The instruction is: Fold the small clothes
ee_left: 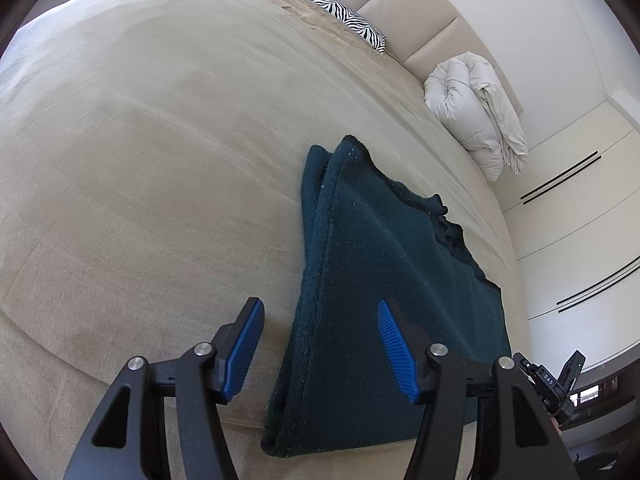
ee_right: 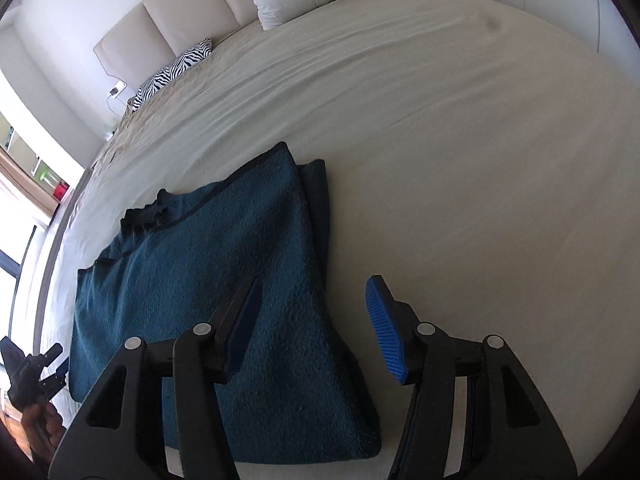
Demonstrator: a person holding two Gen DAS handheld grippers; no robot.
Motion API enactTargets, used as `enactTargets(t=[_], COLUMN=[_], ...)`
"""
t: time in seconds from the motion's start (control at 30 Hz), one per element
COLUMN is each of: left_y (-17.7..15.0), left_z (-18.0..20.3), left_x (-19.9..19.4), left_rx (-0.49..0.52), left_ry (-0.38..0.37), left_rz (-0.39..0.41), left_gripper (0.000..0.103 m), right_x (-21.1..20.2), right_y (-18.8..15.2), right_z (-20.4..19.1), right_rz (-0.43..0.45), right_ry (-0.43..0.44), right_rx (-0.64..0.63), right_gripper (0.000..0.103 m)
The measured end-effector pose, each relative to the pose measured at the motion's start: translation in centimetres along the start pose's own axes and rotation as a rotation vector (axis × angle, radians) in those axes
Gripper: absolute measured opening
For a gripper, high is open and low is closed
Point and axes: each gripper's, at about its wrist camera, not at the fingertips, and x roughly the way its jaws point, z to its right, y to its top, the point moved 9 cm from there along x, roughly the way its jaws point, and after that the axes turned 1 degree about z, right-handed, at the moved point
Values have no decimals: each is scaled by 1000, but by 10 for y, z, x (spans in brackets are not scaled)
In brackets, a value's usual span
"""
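A dark teal knitted garment [ee_left: 376, 280] lies folded lengthwise on the beige bed, with its collar end on the right in the left wrist view. It also shows in the right wrist view [ee_right: 224, 292]. My left gripper [ee_left: 320, 344] is open and empty, its jaws straddling the garment's left folded edge near the front. My right gripper [ee_right: 314, 328] is open and empty, its jaws straddling the garment's right folded edge. Both hover just above the cloth. The other gripper shows small at each view's outer edge.
The beige bed sheet [ee_left: 160, 160] spreads wide around the garment. A zebra-striped pillow [ee_left: 340, 16] and a bundled white duvet [ee_left: 476, 116] lie by the padded headboard [ee_left: 420, 12]. White wardrobe doors [ee_left: 580, 220] stand beside the bed.
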Motion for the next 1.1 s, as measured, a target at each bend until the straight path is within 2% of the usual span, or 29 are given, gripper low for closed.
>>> enactTargets(t=[0.07,0.1,0.2,0.23,0.3,0.33,0.5,0.7,0.77,0.93,0.97,1.1], left_y=[-7,-10,-19,-21,-24,-25,-29,-35,-36,-37,-37,-39], left_z=[1,3,6,6,4,3,1,-4,-3,1,0,0], left_x=[-1,-1,1,0,-2,-4,-11,-17,-17,-20,-20,-19], left_rx=[24,37,72,85,100,97,118,110,116,142,144,153], left_ry=[3,3,21,37,62,64,88,96,98,109,110,119], left_rz=[-6,-10,-27,-24,-16,-13,-3,3,4,15,15,19], left_gripper=[61,57,30,24,16,14,12,12,8,7,7,6], right_x=[-1,-3,-7,-9,-14,-17,-28,-38,-38,-41,-42,-47], right_y=[-13,-20,-30,-32,-36,-36,-33,-36,-38,-39,-39,-41], right_z=[4,12,17,18,17,16,18,19,20,18,17,17], right_rz=[-18,-29,-38,-32,-21,-15,12,12,2,3,5,9], right_ry=[-8,-1,24,25,20,13,1,19,40,25,15,0], right_rx=[-11,-10,-2,-6,-19,-27,-24,-29,-15,-52,-71,-92], right_gripper=[50,44,32,31,20,19,14,14,14,14,8,5])
